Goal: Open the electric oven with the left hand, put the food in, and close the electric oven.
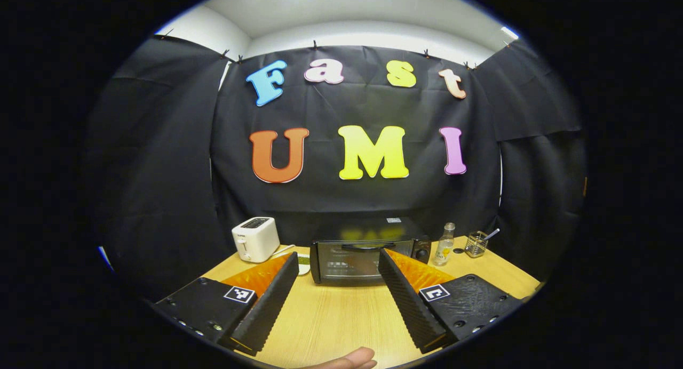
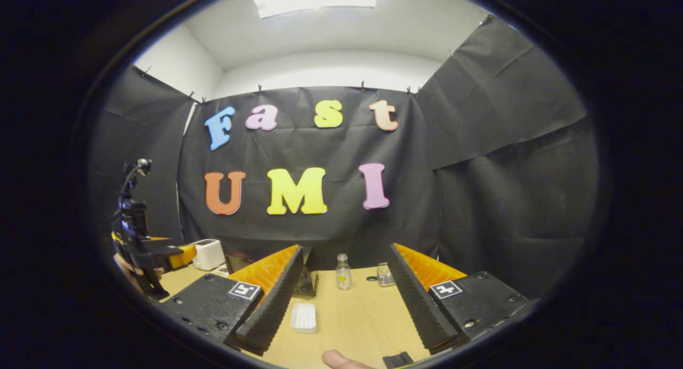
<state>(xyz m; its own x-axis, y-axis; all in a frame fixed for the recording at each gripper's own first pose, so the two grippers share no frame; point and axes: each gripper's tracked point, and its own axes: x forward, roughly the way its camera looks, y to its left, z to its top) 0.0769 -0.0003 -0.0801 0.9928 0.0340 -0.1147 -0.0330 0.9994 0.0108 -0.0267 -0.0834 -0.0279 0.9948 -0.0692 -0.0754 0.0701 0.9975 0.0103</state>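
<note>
- Far left on the light wooden tabletop (image 1: 331,315) stands a white boxy 2-slot toaster (image 1: 255,239), well apart from the job in hand.
- The left hand-held gripper (image 1: 336,299) hangs above the tabletop with its 2 fingers spread wide and nothing between them; in the right gripper view it shows at the left edge (image 2: 152,254), held by a hand.
- Straight ahead of it, at the back of the tabletop against the black cloth wall, sits the small black electric oven with a glass door (image 1: 363,259). Its door looks shut, the bar handle (image 1: 363,246) across the top untouched, so I judge that step 1 has not begun.
- Just left of the oven's lower corner lies a small white ribbed tray-like piece (image 2: 304,317), which I take to be the food, though it is too small to be sure.
- Right of the oven stand a small clear glass bottle with a yellow label (image 1: 444,245) and a clear glass holder with a utensil in it (image 1: 476,243).
- The right hand-held gripper (image 2: 341,299) is likewise wide open and empty, hovering near the white piece.
- Everything is left: open, load, close.
</note>
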